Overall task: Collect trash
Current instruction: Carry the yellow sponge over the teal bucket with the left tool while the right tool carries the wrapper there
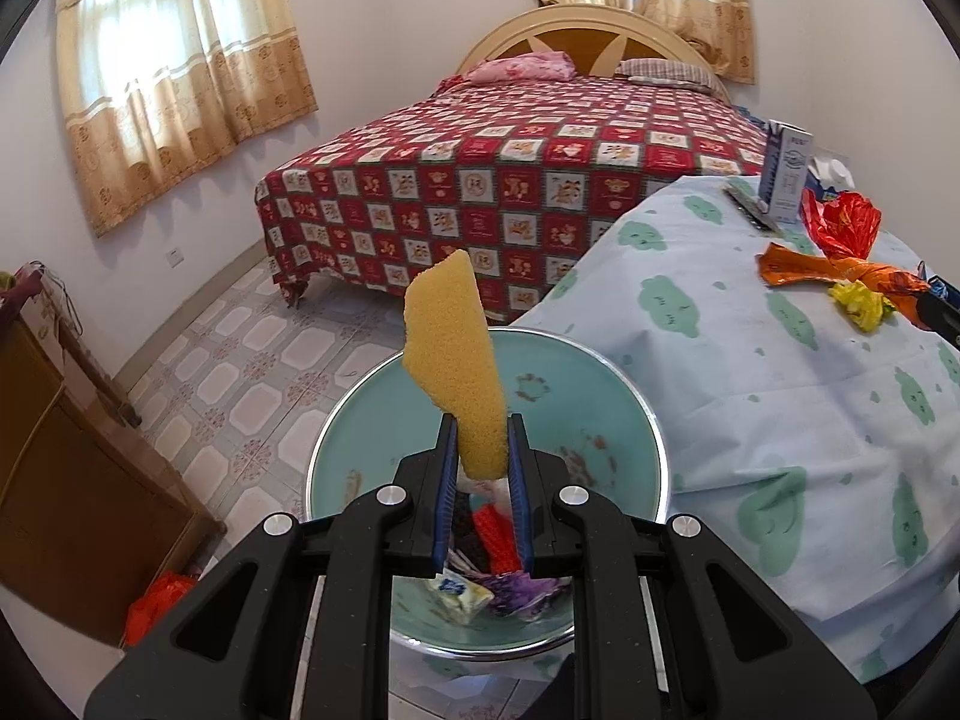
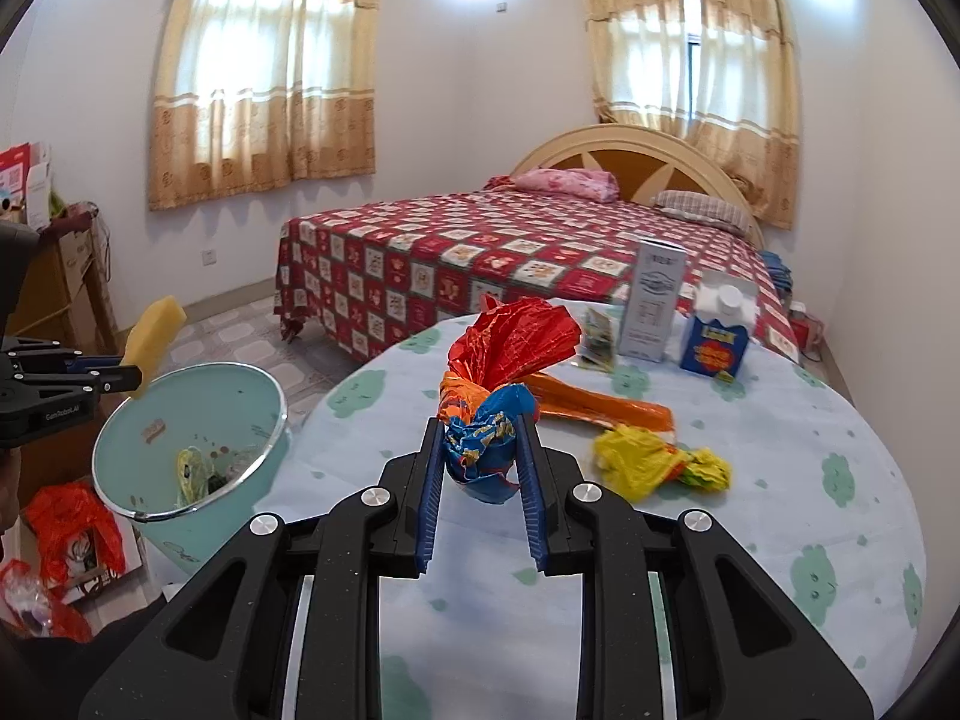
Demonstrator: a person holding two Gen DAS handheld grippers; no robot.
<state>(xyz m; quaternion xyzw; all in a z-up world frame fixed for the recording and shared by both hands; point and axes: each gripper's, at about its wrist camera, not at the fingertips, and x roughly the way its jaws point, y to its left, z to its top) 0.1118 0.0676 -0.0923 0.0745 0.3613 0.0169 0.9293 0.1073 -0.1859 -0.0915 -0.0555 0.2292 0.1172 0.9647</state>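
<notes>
We see the left claw (image 1: 483,420) clamped on a yellow sponge (image 1: 456,354), jaws nearly closed on its lower end, the rest sticking up past the tips. It hangs over the mouth of the teal bin (image 1: 618,414), which stands on the floor just off the bench's (image 1: 750,420) left edge. Inside the bin we see scraps of wrappers (image 1: 498,576) at the bottom.

The right claw (image 2: 480,450) is pinched on a crumpled blue wrapper (image 2: 480,450), jaws narrow, wrapper bulging between the pads; it is above the bench's near-left part.

On the bench, mid-area: red foil wrapper (image 2: 516,342), orange wrapper (image 2: 600,405) beside it, yellow wrapper (image 2: 642,459) just nearer and to the right. Toward the far edge: tall white carton (image 2: 654,306), blue-and-white carton (image 2: 717,330) beside it, small packet (image 2: 597,336) left of them.

Bench is covered in a pale blue cloth with green cloud print. Red plastic bag (image 2: 66,531) on the floor left of the bin. Bed (image 2: 480,252) behind.
</notes>
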